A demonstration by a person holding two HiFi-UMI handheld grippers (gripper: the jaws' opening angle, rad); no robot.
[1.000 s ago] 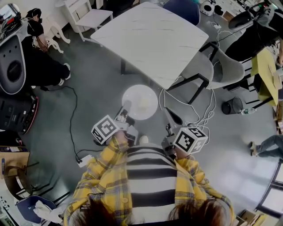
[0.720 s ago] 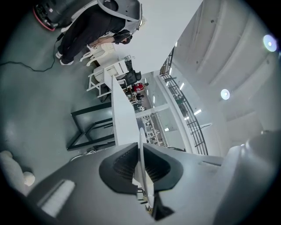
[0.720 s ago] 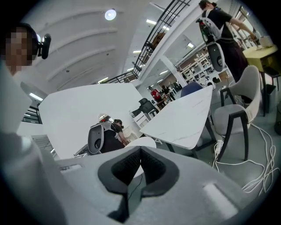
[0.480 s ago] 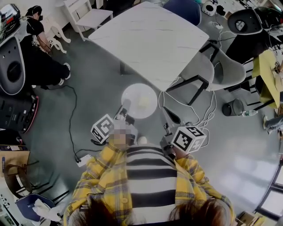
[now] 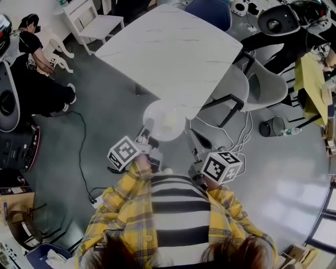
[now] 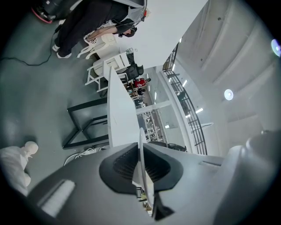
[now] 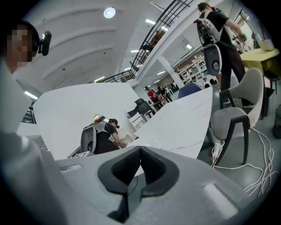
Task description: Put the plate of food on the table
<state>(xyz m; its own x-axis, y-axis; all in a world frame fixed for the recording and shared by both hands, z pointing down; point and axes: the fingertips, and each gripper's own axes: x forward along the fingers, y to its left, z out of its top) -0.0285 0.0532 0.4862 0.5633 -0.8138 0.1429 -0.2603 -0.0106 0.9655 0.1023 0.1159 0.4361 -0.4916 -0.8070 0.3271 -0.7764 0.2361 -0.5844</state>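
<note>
In the head view a round white plate (image 5: 164, 120) with a pale piece of food (image 5: 171, 122) on it is held out in the air, and its far rim reaches the near corner of the white marble table (image 5: 168, 50). My left gripper (image 5: 148, 127) is shut on the plate's left rim. The left gripper view shows the plate (image 6: 141, 145) edge-on, pinched between the ribbed pads of that left gripper (image 6: 141, 163), and the table (image 6: 118, 114) stands ahead. My right gripper (image 5: 196, 138) hangs right of the plate. It is shut and empty (image 7: 138, 154), with the plate (image 7: 145, 141) and table (image 7: 184, 121) beyond.
Two grey chairs (image 5: 262, 84) stand at the table's right side, and white cables (image 5: 239, 137) trail on the floor below them. A black bin (image 5: 273, 126) is further right. A white chair (image 5: 100, 23) and a blue chair (image 5: 210, 10) are at the far side. A person in black (image 5: 37, 79) crouches at the left.
Both grippers and the plate have come closer to the table. The plate's rim now meets the table's near corner. The left grip is unchanged.
</note>
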